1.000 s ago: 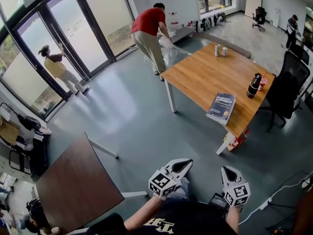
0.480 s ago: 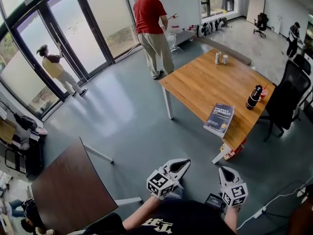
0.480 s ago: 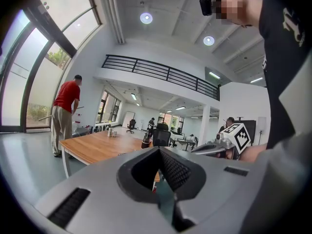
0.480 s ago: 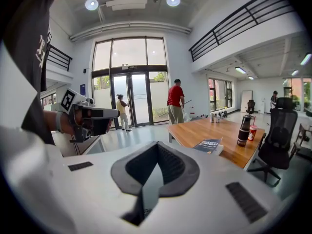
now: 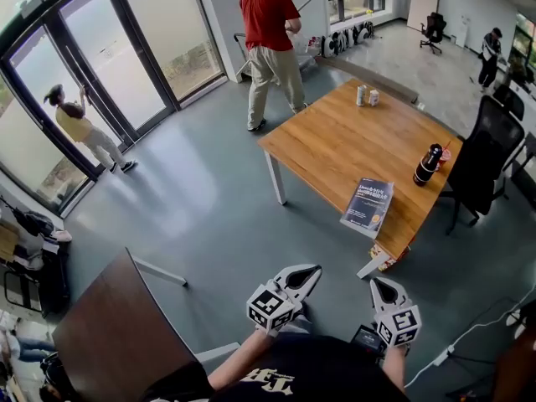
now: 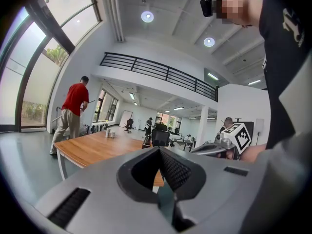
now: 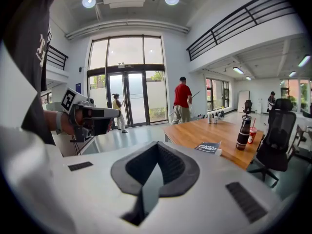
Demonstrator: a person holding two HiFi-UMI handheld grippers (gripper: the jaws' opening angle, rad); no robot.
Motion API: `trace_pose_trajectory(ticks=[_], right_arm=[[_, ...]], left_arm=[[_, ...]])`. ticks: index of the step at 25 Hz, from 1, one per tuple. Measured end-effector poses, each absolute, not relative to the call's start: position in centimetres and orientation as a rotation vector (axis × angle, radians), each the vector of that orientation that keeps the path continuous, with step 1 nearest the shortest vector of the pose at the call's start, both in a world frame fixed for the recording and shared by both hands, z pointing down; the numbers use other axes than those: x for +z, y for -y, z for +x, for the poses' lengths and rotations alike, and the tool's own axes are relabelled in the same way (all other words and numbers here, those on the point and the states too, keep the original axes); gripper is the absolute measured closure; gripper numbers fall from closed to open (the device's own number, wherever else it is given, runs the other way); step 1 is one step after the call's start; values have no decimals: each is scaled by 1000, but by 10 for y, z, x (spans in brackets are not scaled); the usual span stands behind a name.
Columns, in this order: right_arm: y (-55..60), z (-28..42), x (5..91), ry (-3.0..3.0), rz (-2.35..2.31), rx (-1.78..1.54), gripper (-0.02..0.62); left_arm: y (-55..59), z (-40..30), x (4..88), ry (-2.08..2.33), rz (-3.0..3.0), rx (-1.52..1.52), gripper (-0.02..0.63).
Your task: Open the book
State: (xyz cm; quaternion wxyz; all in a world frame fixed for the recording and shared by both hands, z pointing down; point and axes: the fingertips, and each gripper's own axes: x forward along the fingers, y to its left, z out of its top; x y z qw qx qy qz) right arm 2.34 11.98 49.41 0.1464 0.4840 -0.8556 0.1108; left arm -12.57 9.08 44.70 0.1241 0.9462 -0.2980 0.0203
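Note:
A dark blue book (image 5: 367,204) lies closed near the front edge of the light wooden table (image 5: 335,141); the right gripper view shows the book (image 7: 207,147) too. Both grippers hang low in the head view, well short of the table, above grey floor. My left gripper (image 5: 311,270) is shut with nothing in it, its jaws (image 6: 159,149) meeting at the tip. My right gripper (image 5: 378,285) is likewise shut and empty, pointing toward the table, its tip (image 7: 157,143) closed.
A black bottle (image 5: 425,164), a red cup (image 5: 444,155) and two cans (image 5: 366,96) stand on the table. A black office chair (image 5: 477,153) sits at its right side. A person in a red shirt (image 5: 270,23) stands beyond it. A dark brown table (image 5: 109,333) is at lower left.
The wooden table and book have come closer in the head view as both grippers travelled toward them, jaws unchanged. The person in red straightened up and stepped away from the table.

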Motion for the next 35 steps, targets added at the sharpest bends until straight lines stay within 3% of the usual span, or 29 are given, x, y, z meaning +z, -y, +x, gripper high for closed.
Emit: trace_pose_trajectory(ticks=[35], right_arm=[[-9, -40, 488, 2433, 1423, 286, 607]], left_arm=[[20, -184, 439, 817, 2773, 16, 600]])
